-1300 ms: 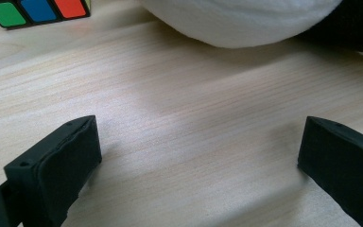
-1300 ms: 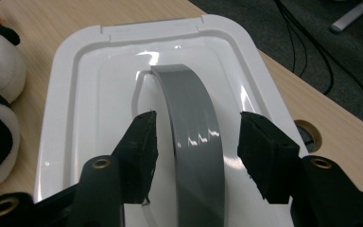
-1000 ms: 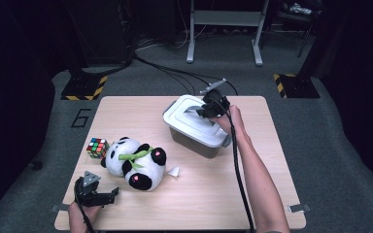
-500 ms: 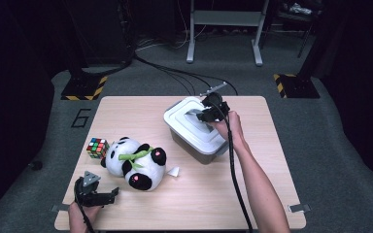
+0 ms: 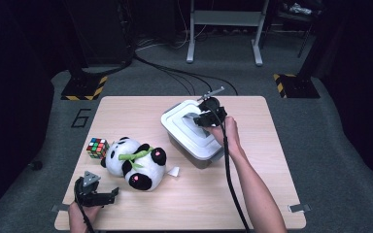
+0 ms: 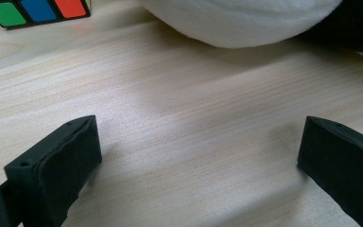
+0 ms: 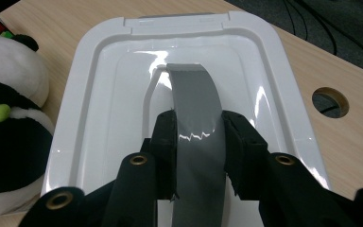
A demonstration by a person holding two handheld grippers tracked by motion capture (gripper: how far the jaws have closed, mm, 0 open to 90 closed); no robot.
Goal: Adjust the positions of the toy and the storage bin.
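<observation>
Lid handle within hand-held gripper

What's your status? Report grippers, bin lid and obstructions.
Right gripper shut on grey handle of white plastic bin lid. Left gripper open, empty, low over wooden table. Plush panda beside bin, not blocking.

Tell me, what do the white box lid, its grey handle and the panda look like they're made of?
The lid looks like glossy white moulded plastic: bright glints and smooth rounded ridges. The grey handle, pinched by the right gripper, seems a semi-glossy plastic strap, since it arches and carries small highlights; it could be tape. The panda appears to be soft plush fabric with a fuzzy, matte surface.
</observation>
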